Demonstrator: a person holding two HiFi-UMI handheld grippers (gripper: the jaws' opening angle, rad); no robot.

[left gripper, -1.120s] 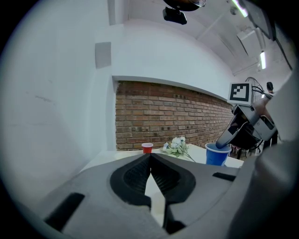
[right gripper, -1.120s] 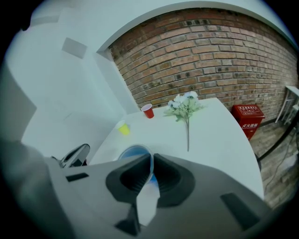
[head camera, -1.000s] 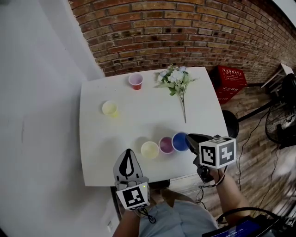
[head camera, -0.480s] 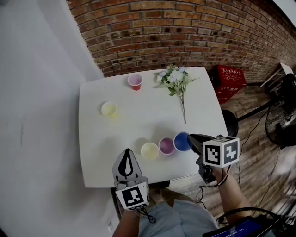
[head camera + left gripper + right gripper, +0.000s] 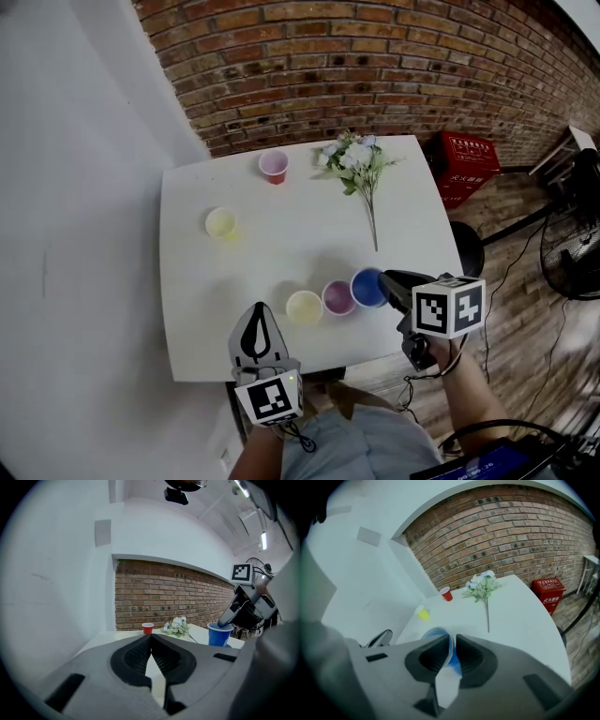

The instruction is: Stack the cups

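Observation:
Three cups stand in a row near the white table's front edge: yellow, purple and blue. My right gripper reaches over the blue cup's right side. Its jaws have just been opening and stand open, with the cup's thin wall between them. My left gripper hovers over the front edge, left of the row, shut and empty. A second yellow cup sits at the left. A red cup stands at the back.
A bunch of white flowers lies at the table's back right. A brick wall runs behind and a white wall stands to the left. On the floor to the right are a red crate, a black stool and a fan.

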